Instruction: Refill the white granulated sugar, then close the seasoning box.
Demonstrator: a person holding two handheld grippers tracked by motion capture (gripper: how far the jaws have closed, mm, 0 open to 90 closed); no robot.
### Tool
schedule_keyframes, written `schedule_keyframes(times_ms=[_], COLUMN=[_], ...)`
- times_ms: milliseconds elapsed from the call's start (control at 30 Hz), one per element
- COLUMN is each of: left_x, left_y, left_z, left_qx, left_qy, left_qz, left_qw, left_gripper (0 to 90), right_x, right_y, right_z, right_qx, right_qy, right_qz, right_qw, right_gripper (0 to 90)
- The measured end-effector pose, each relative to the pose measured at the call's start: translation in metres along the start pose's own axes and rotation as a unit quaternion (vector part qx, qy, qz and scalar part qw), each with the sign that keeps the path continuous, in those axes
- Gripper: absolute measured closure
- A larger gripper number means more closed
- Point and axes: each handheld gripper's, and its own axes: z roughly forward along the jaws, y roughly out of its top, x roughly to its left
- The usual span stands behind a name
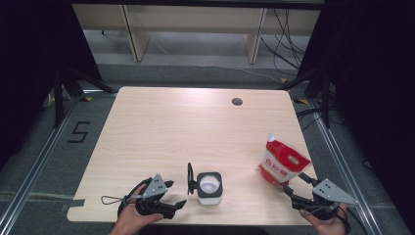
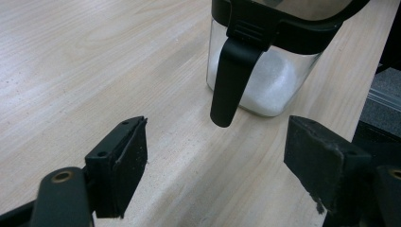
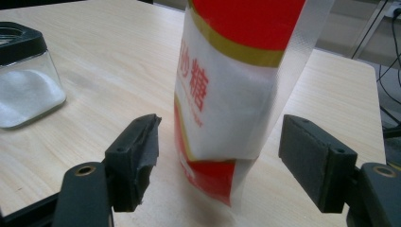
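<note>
The sugar pouch (image 1: 282,163) stands upright near the counter's (image 1: 161,127) right edge, the open jar (image 1: 210,187) already holding sugar; both grippers — left (image 1: 172,197), right (image 1: 292,183) — have jaws apart, gripping nothing; closing the lid (image 1: 190,178) seems left.

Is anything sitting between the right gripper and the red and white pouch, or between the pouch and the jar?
Nothing visible. The right gripper has open jaws on either side of the pouch, not touching it. Bare table lies between the pouch and the jar.
</note>
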Motion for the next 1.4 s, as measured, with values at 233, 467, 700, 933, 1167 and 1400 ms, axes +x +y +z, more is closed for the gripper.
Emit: schedule_keyframes(times_ms=[233,467,700,933,1167,1400], left_x=[0.0,0.0,0.0,0.002,0.002,0.001], left_y=[0.0,-0.001,-0.001,0.0,0.0,0.0], left_z=[0.0,0.0,0.0,-0.001,-0.002,-0.001], left_qx=[0.0,-0.003,-0.006,-0.002,0.001,-0.001], left_qy=[0.001,0.0,0.002,0.001,0.003,-0.001], left_qz=[-0.001,-0.015,-0.016,0.0,-0.007,-0.031], left_qw=[1.0,0.9999,0.9999,1.0,1.0,0.9995], left_gripper=[21.7,21.7,21.7,21.8,21.8,23.4], right_x=[0.006,0.011,0.015,0.019,0.026,0.03], right_y=[-0.003,-0.005,-0.007,-0.009,-0.01,-0.011], right_z=[-0.004,-0.007,-0.01,-0.012,-0.015,-0.013], right_qx=[0.018,0.029,0.031,0.032,0.05,0.056], right_qy=[-0.003,0.001,-0.003,-0.004,0.001,0.011], right_qz=[0.001,0.004,0.011,-0.004,0.01,-0.002], right_qw=[0.9998,0.9996,0.9995,0.9995,0.9987,0.9984], right_gripper=[29.2,27.9,26.9,26.2,25.3,24.4])
